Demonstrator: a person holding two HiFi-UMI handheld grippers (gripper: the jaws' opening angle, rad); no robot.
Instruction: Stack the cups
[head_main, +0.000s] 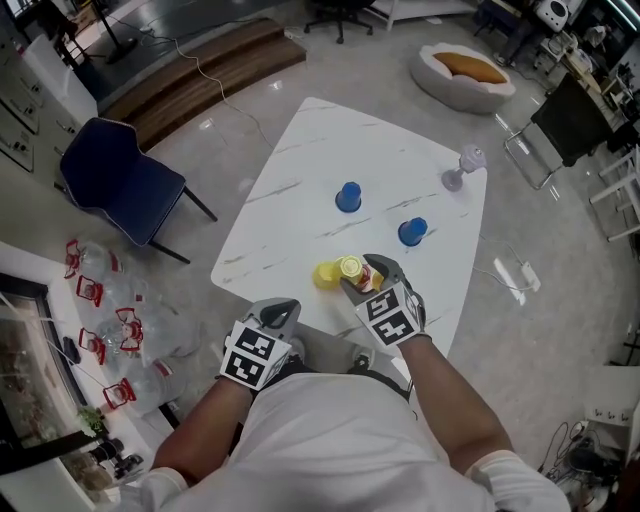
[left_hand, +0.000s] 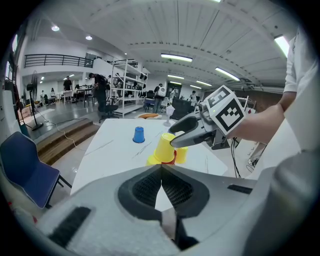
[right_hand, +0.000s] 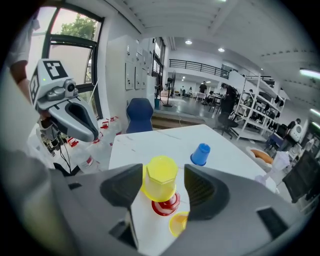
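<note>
Head view: the right gripper (head_main: 362, 276) hangs over the yellow cup (head_main: 351, 267) by the surface's (head_main: 300, 190) near edge.

Left gripper view: the left gripper's (left_hand: 161, 172) jaws are pressed together, empty, with the cup beyond them.

Right gripper view: the upturned yellow cup sits on a red cup (right_hand: 167, 206), between the spread jaws.

Table (head_main: 300, 180): white top with grey veins, in front of me.
Chair (head_main: 120, 185): dark blue, at my left, beside the table.
Floor (head_main: 540, 330): pale grey, glossy.
Steps (head_main: 200, 70): low, wooden, beyond the chair.
Lamps (left_hand: 176, 58): long ceiling strips, lit.
Window (right_hand: 75, 45): dark-framed, daylight outside.
</note>
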